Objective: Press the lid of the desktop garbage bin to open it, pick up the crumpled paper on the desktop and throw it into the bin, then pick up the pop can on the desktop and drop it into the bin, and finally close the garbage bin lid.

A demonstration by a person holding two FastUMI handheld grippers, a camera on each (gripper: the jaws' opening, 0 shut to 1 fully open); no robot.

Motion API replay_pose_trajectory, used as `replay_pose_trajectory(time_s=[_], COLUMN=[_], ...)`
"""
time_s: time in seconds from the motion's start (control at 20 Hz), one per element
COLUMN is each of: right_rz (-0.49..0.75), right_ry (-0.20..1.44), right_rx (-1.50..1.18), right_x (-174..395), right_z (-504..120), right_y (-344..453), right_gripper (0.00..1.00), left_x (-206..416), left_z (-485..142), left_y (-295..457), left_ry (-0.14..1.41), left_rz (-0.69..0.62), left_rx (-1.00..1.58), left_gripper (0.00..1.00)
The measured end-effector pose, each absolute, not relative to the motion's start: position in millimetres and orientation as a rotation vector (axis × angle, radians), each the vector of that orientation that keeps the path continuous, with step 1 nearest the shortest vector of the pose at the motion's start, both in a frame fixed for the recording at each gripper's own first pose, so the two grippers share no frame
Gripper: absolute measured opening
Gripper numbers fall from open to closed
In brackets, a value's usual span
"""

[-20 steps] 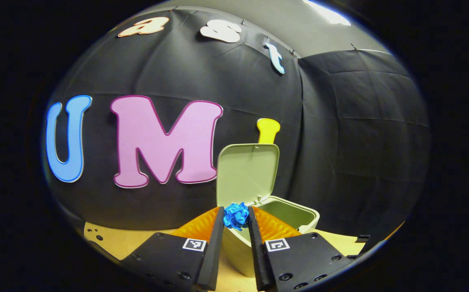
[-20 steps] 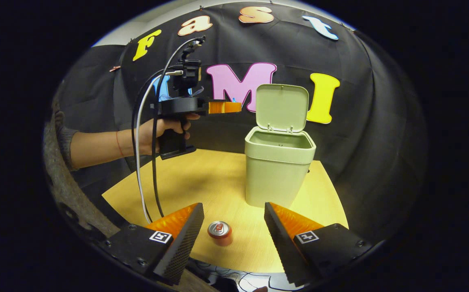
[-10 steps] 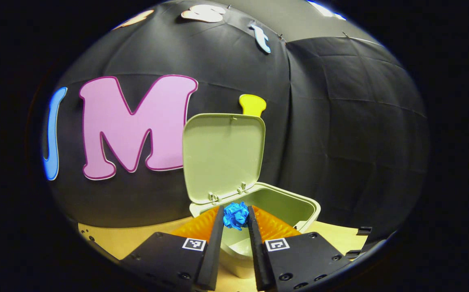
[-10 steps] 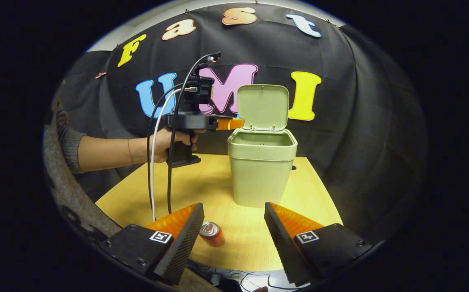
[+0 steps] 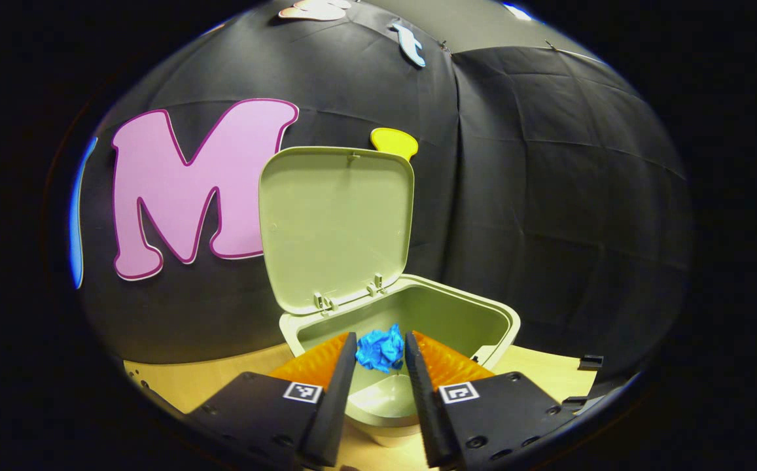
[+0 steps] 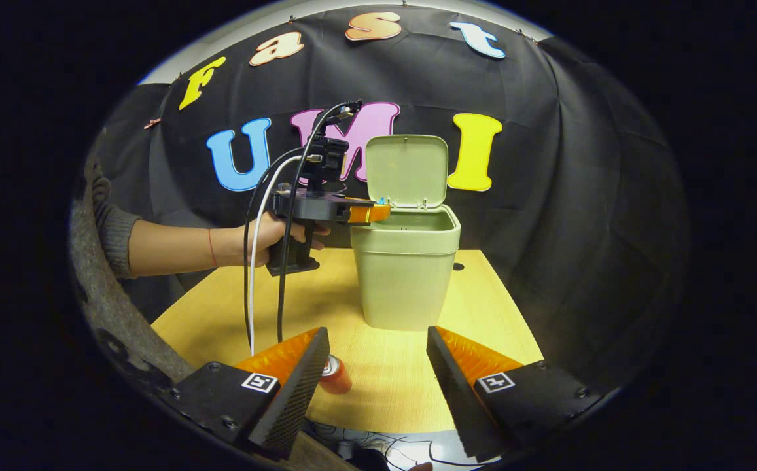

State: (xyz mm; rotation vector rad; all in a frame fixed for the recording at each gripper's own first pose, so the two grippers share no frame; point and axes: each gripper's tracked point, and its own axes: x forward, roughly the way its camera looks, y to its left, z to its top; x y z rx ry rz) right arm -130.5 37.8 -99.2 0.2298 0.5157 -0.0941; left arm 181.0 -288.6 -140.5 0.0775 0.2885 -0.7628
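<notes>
Crumpled paper point(image 5: 381, 348), blue, sits clamped between the two fingers of the left gripper point(image 5: 381, 353), whose jaws press on it from both sides, directly above the open mouth of the garbage bin point(image 5: 476, 314). In the left gripper view, the bin's lid point(image 5: 337, 222) stands raised on its hinges at the far left of the rim, its pale inner face turned toward the camera; below the paper a patch of the bin's pale floor shows between the fingers, and no contents can be made out on that patch. In the right gripper view, reading from the left: a sleeve point(image 6: 113, 229) and forearm lead to a hand point(image 6: 283, 232) gripping the handle of the left gripper point(image 6: 378, 210), from which a white and a black cable point(image 6: 254, 275) hang toward the table point(image 6: 391, 386); its fingertips reach over the near left edge of the garbage bin point(image 6: 407, 281), and a speck of blue shows at their tip. The lid point(image 6: 407, 170) stands upright behind the opening; the bin's inside is hidden from this angle. On the table in the foreground, the pop can point(image 6: 336, 376) stands upright, partly hidden behind the left finger of the right gripper point(image 6: 375, 376), whose jaws are spread wide apart, holding nothing, well short of the bin.
</notes>
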Motion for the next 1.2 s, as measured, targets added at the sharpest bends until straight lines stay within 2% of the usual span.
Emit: replay_pose_trajectory(time_s=[0.15,0.3,0.75,1.2], right_rz=[-0.091,-0.084,0.022,0.251], right_ry=[0.519,0.518,0.527,0.607], right_rx=[0.234,0.240,0.257,0.193], right_x=[-131,-131,-131,-137], right_z=[-100,-100,-102,-116], right_y=[38,40,58,84], right_gripper=[0.94,0.95,0.97,0.98], left_x=[180,178,152,92], left_z=[-139,-135,-96,-76], left_y=[-287,-280,-210,-116], left_ry=[0.283,0.276,0.196,0.183], left_rz=[-0.757,-0.737,-0.605,-0.444], left_rx=[0.073,0.071,0.022,-0.011], left_gripper=[0.78,0.90,0.92,0.93])
